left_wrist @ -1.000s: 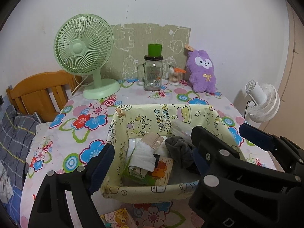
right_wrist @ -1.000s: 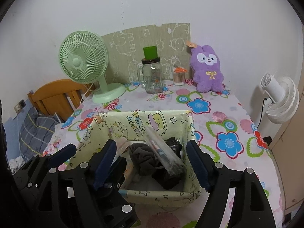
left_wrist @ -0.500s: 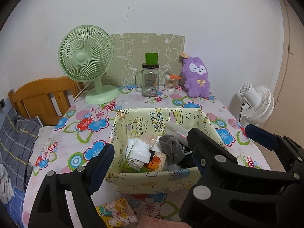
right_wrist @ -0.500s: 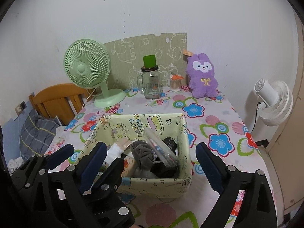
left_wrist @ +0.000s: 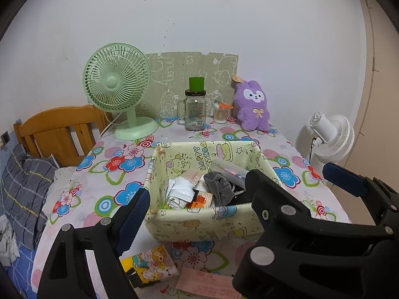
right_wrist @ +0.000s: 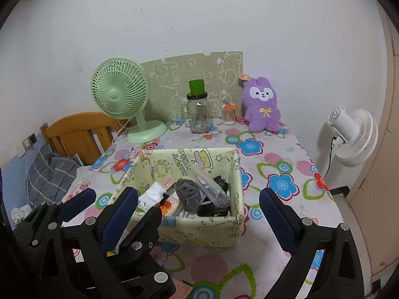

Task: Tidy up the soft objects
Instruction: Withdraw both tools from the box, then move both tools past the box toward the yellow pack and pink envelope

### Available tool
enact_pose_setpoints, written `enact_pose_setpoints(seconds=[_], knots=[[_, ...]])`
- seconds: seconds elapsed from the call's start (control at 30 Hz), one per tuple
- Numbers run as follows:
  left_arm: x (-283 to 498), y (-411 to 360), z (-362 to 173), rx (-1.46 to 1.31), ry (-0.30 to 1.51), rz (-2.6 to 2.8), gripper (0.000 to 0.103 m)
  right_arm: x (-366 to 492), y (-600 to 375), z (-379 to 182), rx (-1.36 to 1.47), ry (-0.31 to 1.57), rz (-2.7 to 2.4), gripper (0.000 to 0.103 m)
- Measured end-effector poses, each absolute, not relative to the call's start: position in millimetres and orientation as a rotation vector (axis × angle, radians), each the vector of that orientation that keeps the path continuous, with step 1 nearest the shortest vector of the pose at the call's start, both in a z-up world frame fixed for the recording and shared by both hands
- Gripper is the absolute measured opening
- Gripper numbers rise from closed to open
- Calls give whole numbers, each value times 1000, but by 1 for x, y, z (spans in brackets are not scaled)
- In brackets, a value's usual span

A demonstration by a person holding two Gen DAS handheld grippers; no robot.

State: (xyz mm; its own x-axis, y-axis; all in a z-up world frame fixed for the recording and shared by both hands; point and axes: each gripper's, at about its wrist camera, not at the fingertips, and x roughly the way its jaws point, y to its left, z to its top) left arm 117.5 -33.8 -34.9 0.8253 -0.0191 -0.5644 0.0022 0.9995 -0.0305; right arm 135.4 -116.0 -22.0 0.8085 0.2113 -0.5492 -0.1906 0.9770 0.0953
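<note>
Left wrist view: the left gripper [left_wrist: 197, 214] is hovering wide and empty before the fabric bin [left_wrist: 204, 221], which is sitting mid-table holding a grey sock [left_wrist: 219, 186] and white cloth [left_wrist: 180, 191].

Right wrist view: the right gripper [right_wrist: 198, 209] is gaping wide, gripping nothing, with the fabric bin [right_wrist: 207, 229] showing between its fingers.

A plain white wall [left_wrist: 224, 20] fills the upper frame; a wooden headboard [left_wrist: 59, 129] stands at left, a white fan [right_wrist: 354, 137] at right, light is soft
</note>
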Motion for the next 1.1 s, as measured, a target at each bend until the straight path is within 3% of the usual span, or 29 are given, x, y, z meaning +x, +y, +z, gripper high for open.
enact_pose_setpoints(seconds=[1.1], knots=[[62,-27,-73,-37,615,-15,87,82,-105,-58,-3,627,251,99]])
